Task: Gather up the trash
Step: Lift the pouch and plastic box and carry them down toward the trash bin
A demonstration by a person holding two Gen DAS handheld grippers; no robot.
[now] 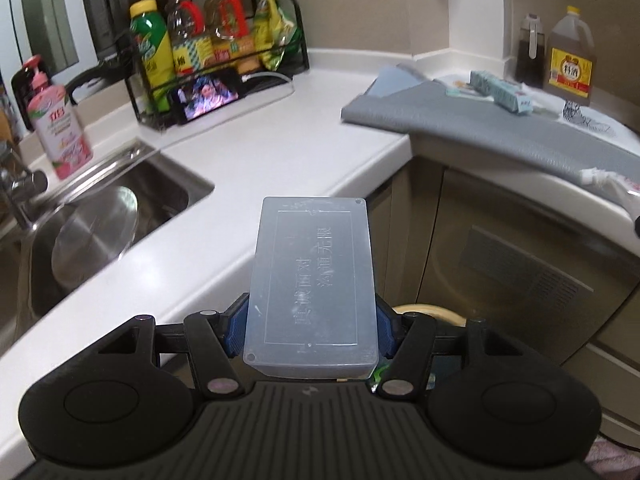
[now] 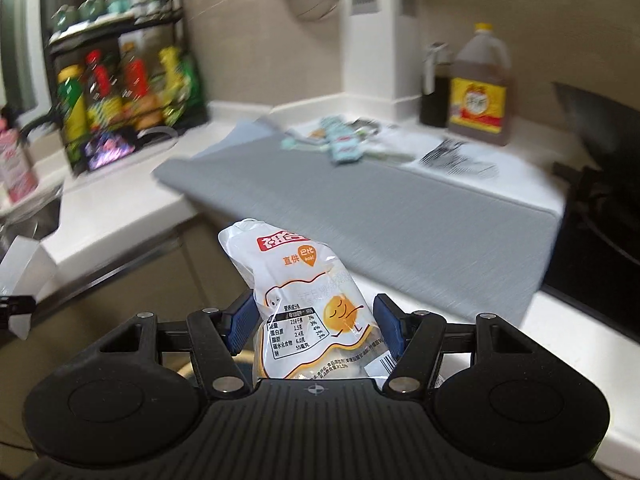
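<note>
My left gripper is shut on a translucent plastic box, its blue pads pressing on the two long sides. The box is held in front of the white counter's edge. My right gripper is shut on a white snack wrapper with orange print, which sticks up between the pads. In the right wrist view the plastic box shows at the far left edge. Teal packets and a crumpled printed sheet lie on the grey mat.
A steel sink with a bowl is at the left, a pink soap bottle beside it. A black rack of bottles and a phone stand at the back. Two bottles occupy the far corner. A stove is at the right.
</note>
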